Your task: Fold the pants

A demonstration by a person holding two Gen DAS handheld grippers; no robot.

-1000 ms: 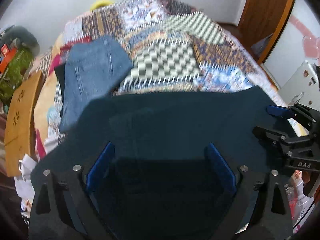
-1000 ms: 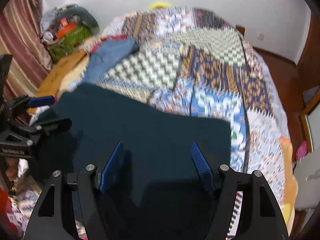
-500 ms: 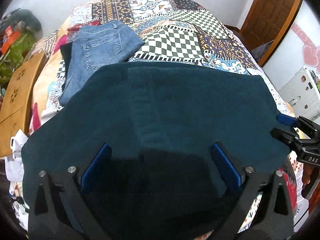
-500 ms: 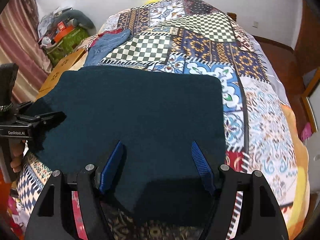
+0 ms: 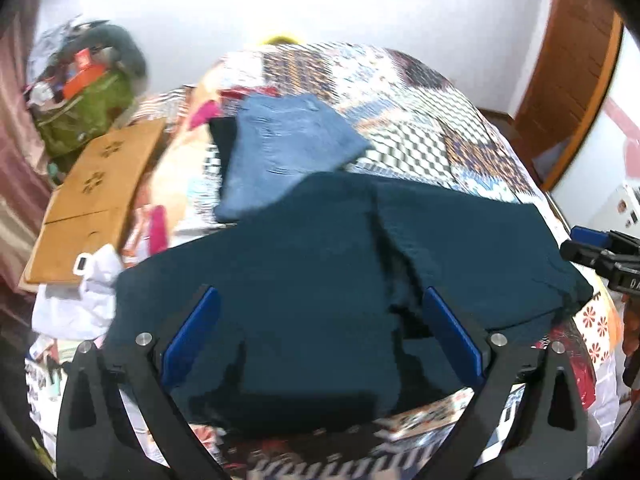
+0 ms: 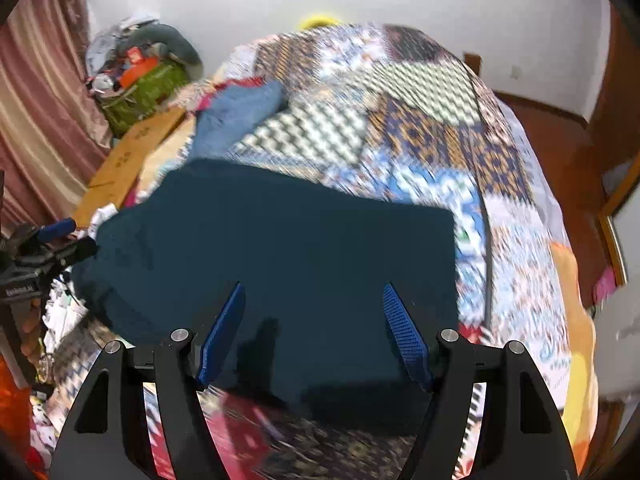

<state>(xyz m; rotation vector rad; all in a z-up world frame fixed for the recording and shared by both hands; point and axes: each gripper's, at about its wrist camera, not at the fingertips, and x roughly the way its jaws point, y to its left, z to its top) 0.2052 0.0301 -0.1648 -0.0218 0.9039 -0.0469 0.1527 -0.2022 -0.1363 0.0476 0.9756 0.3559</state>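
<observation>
The dark teal pants [image 5: 312,264] lie folded on the near end of the patchwork bed [image 5: 440,120], with a crease running down their middle. My left gripper [image 5: 320,294] hovers over them with its blue pads wide apart and nothing between them. My right gripper [image 6: 314,288] hangs above the same pants [image 6: 280,248], its jaws apart and not gripping anything. Each gripper shows at the edge of the other's view: the right gripper [image 5: 592,248] by the pants' right end, the left gripper [image 6: 60,236] by their left end. Both views are blurred.
Folded blue jeans [image 5: 284,152] lie farther up the bed on the left, partly over a dark garment. A brown board [image 5: 96,184], a green bag [image 5: 84,116] and white cloth [image 5: 80,296] crowd the bed's left side. A wooden door [image 5: 568,72] stands at the right.
Both grippers have lifted and drawn back from the teal pants, which stay on the bed. More of the room and the far wall shows. The left jaws stand slightly wider.
</observation>
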